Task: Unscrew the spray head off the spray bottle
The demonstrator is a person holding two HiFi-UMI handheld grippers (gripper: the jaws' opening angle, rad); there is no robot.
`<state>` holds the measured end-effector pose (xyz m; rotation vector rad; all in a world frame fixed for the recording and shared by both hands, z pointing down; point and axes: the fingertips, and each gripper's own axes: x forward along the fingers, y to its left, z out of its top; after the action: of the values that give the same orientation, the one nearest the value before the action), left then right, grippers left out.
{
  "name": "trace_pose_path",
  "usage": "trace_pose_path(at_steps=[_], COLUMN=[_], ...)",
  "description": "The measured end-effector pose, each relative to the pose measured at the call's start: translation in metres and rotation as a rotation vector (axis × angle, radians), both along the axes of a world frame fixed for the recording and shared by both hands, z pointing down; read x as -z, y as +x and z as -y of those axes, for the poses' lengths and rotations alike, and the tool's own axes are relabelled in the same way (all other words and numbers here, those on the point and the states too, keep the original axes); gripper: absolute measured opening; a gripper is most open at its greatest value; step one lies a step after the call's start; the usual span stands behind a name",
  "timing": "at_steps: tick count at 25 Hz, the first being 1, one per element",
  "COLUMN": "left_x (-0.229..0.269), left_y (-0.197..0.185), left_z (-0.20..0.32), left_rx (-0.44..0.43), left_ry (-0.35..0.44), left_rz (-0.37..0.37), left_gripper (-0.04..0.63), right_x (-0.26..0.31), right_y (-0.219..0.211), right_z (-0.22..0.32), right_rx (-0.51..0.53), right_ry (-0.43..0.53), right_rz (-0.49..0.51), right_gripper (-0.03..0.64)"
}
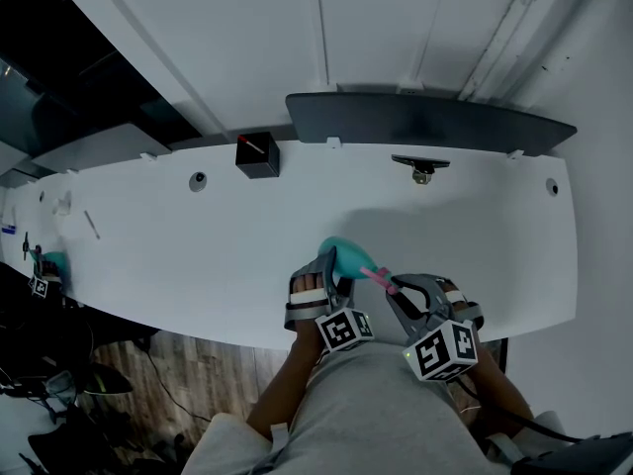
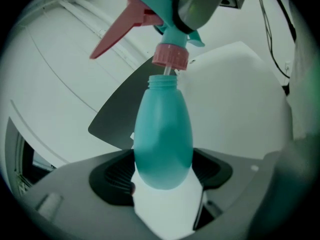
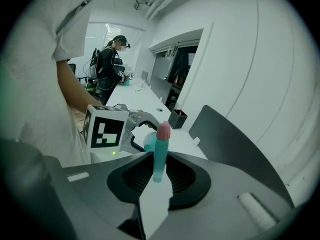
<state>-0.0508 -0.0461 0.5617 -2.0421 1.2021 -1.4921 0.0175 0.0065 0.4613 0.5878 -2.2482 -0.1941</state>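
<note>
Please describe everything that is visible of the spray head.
The spray head looks like plastic: a teal body, a long pink trigger and a ribbed pink collar. It is off the thread and sits just above the open neck of the teal bottle. A thin tube runs from the collar down into that neck. The right tongs grip its teal body. It is tilted.

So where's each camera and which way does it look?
Head view: on the person's head, looking down at the table; left gripper, right gripper and forearms show.
Left gripper view: on the left gripper, looking along its jaws at the bottle it clamps.
Right gripper view: on the right gripper, looking along its jaws at the spray head it holds; their arm shows.
Both gripper views share the spray head.
</note>
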Motion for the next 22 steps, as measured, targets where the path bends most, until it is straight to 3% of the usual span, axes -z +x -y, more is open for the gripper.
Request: trace_pose_path(at_steps=[4,18,22], left_x=[-0.002,-0.006,-0.003], left_y=[-0.006,-0.048,-0.058], left_z=[0.002,0.013,0.013], left_rx=[0.046,0.293,0.356], left_ry=[-0.024,-0.096,-0.118], left_rz=[-0.068,-0.354,-0.477], left_gripper=[0.353,0.353,0.353], right_x=[0.006,0.057,0.062], right_y=[0.004,0.047,0.070], right_z=[0.001,0.004,0.017], right_rx=[0.002,0.018,-0.116], right_ry=[0.000,0.011,0.017], right_rz=[0.040,0.320,0.427], right_gripper=[0.083,0.084,0.084])
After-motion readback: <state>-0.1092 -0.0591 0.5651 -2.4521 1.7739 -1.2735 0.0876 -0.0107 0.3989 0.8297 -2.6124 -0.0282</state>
